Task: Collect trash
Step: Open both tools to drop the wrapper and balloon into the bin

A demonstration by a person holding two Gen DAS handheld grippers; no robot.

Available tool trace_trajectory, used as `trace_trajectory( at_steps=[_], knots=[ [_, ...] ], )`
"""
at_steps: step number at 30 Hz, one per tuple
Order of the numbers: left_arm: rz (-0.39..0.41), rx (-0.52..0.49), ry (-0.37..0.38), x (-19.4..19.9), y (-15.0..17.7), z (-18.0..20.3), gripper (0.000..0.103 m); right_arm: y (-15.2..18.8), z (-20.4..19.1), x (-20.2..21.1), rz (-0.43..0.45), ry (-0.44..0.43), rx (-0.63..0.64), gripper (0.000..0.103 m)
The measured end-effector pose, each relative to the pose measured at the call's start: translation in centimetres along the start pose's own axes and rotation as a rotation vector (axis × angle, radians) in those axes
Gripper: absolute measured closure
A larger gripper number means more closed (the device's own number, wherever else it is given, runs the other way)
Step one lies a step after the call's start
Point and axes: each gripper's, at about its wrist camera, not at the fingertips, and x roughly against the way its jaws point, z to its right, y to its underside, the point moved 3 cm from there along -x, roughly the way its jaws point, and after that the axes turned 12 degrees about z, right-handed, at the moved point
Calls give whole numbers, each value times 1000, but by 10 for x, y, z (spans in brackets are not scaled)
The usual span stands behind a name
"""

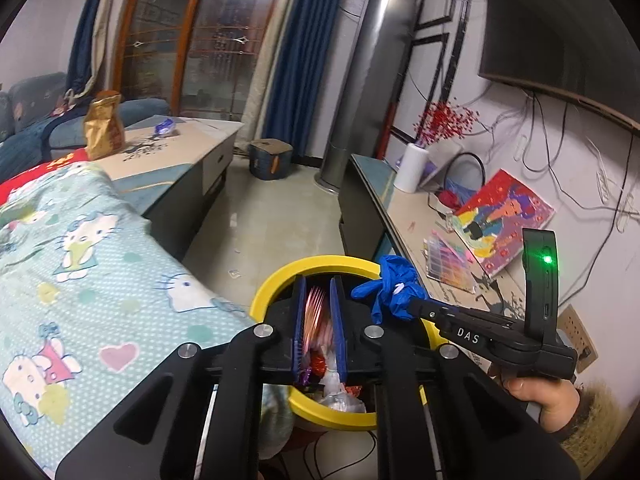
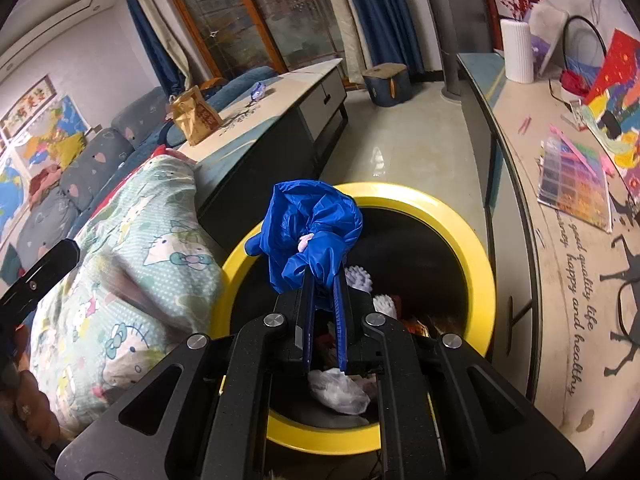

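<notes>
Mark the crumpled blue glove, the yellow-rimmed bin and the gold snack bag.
crumpled blue glove (image 2: 312, 220): right wrist view, middle of the bunched part.
yellow-rimmed bin (image 2: 476, 256): right wrist view, right side of rim.
gold snack bag (image 1: 103, 128): left wrist view, front face.

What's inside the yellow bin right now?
The bin holds crumpled clear plastic, white ridged pieces and reddish wrappers. The right gripper, its blue glove and the bin's dark wall hide the rest.

Both grippers over the yellow-rimmed bin (image 1: 280, 276)
Left gripper (image 1: 319, 280) pinches a pink wrapper (image 1: 314, 308) (blurred); right gripper (image 1: 416, 304) grips a blue glove (image 1: 394, 280).
</notes>
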Motion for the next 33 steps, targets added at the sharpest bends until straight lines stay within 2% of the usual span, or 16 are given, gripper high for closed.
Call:
trace_trajectory(
  at_steps=[6,11,15,16,18,22,23,24,26,28,30,31,33],
  knots=[
    [-24,-22,13,-18,7,9,91,8,7,-2,-26,10,-14,97],
    [-65,-18,17,-32,15,11,91,13,10,-2,-47,13,-25,88],
    [-101,-4,8,-39,23,6,89,17,11,1,-43,23,-20,74],
    [-107,-1,7,-40,25,5,87,18,12,1,-43,24,-21,73],
    [-116,0,8,-40,27,4,74,19,12,3,-43,30,-21,69],
    [-123,-3,9,-38,30,3,63,19,10,11,-26,50,-11,59],
    [-123,-1,8,-37,29,3,57,18,9,14,-19,55,-5,56],
    [-124,4,8,-35,29,1,49,18,7,17,-10,62,0,51],
    [-118,12,7,-31,28,-1,40,17,5,23,10,77,9,43],
    [-104,12,-1,-25,26,-4,30,16,1,31,36,105,22,26],
    [-86,3,-20,-17,23,-9,19,14,-4,38,63,118,36,23],
    [-79,-1,-29,-14,22,-11,17,14,-6,41,69,121,40,21],
    [-55,-14,-58,-4,20,-16,8,13,-11,46,83,134,42,11]
  ],
)
